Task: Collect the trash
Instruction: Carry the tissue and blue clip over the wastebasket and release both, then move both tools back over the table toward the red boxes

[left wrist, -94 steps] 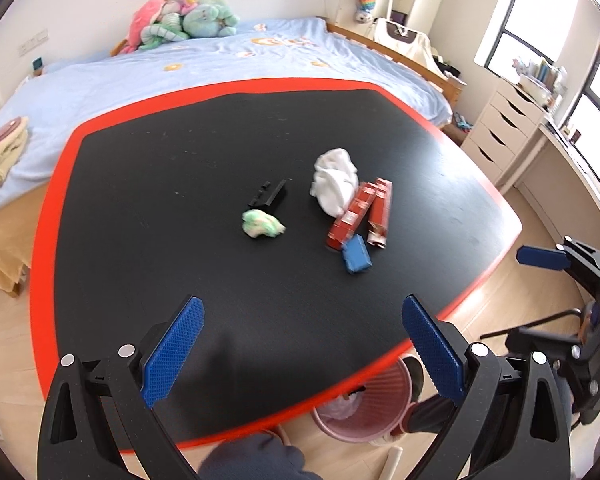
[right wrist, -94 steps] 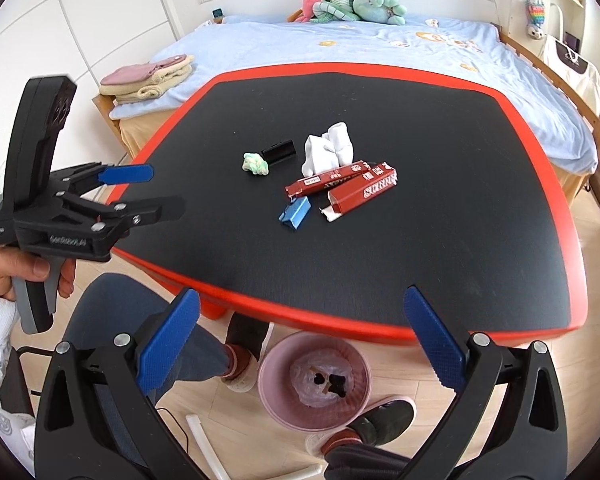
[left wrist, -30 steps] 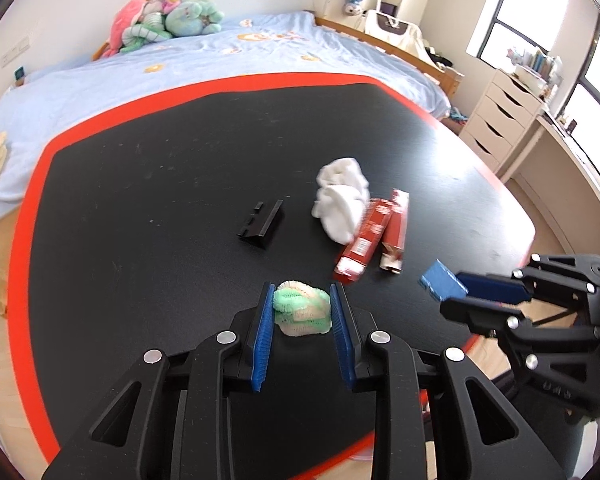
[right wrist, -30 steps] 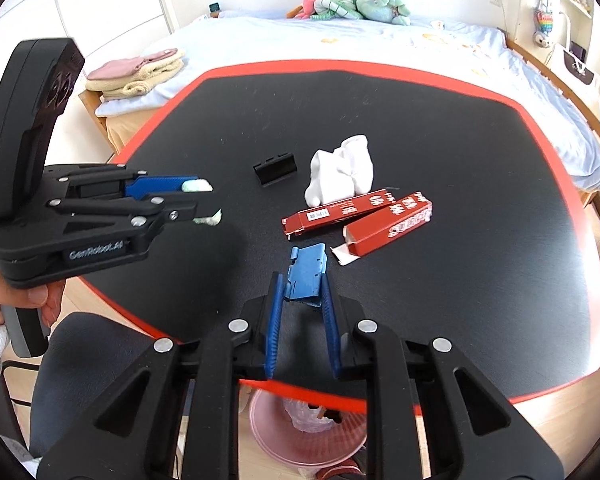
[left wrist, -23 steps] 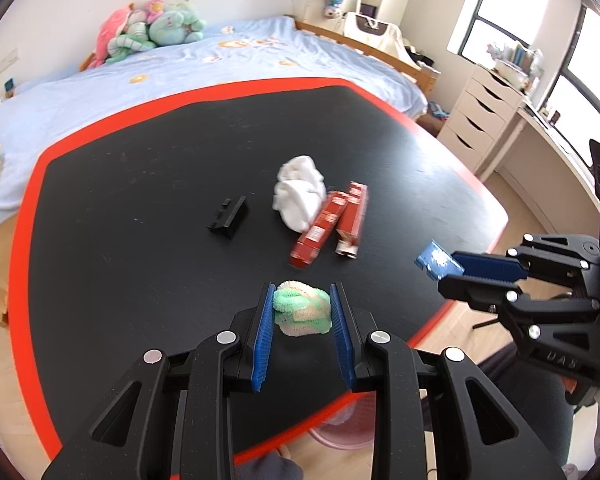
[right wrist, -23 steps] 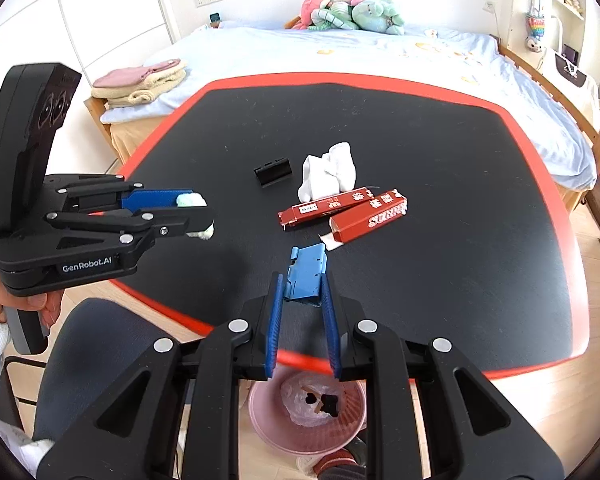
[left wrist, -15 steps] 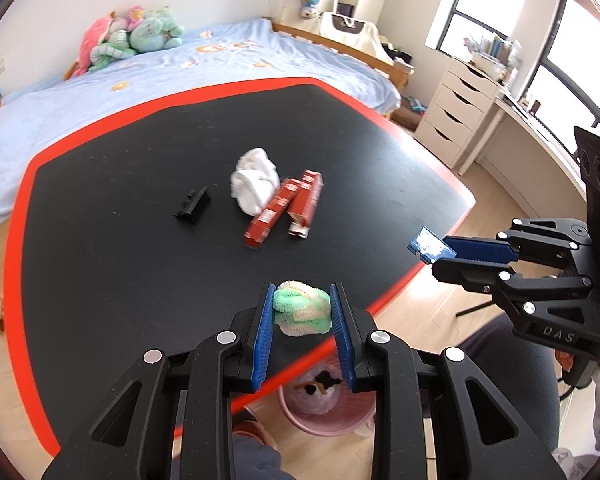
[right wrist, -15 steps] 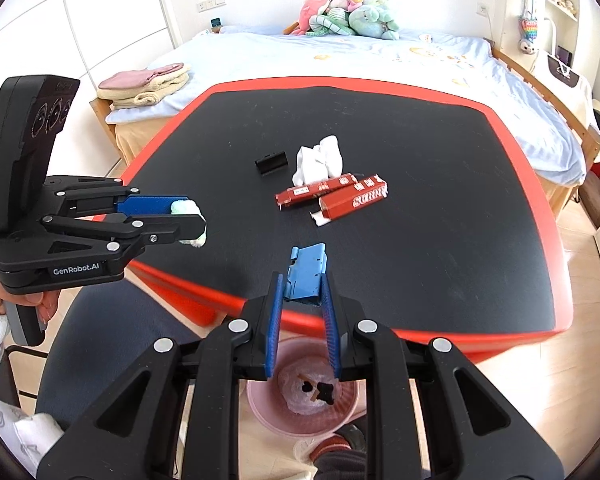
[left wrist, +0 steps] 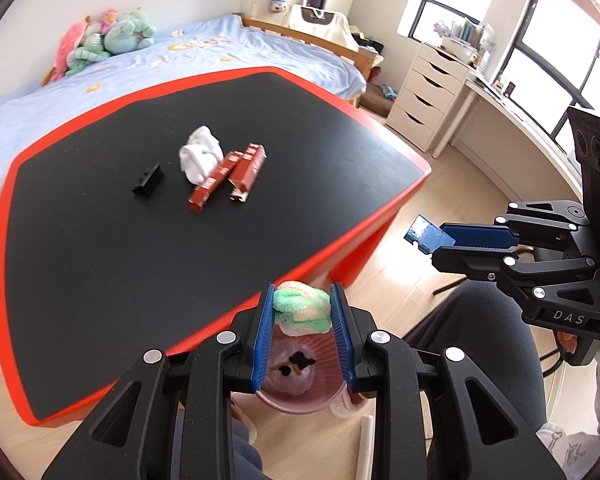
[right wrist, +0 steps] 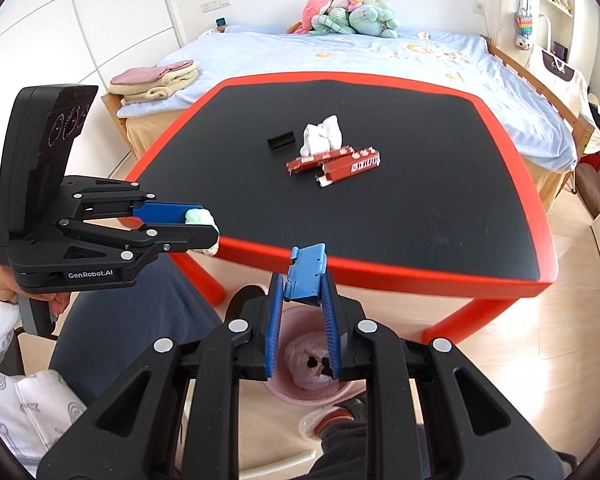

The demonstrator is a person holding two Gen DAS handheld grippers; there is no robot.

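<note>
A: Why is the left gripper (left wrist: pixel 302 334) hanging past the table edge with that green and white wad (left wrist: pixel 302 310) in it?

B: Its jaws are clamped on the wad, and the pink bin (left wrist: pixel 300 394) sits on the floor right below the fingertips. I'd say it is lined up for a drop.

A: And the right gripper (right wrist: pixel 302 314)?

B: Same idea. It pinches the blue scrap (right wrist: pixel 306 275) by its lower end, so most of the scrap sticks up past the tips (a thin hold, it looks to me). The bin shows beneath those jaws too.

A: What is left farther out?

B: Ahead of both grippers, well apart on the black table (right wrist: pixel 420 216): two red boxes (right wrist: pixel 334 162), a white crumpled tissue (right wrist: pixel 322 136) touching them, and a small black piece (right wrist: pixel 281 141) just beside it. None collected yet.
</note>
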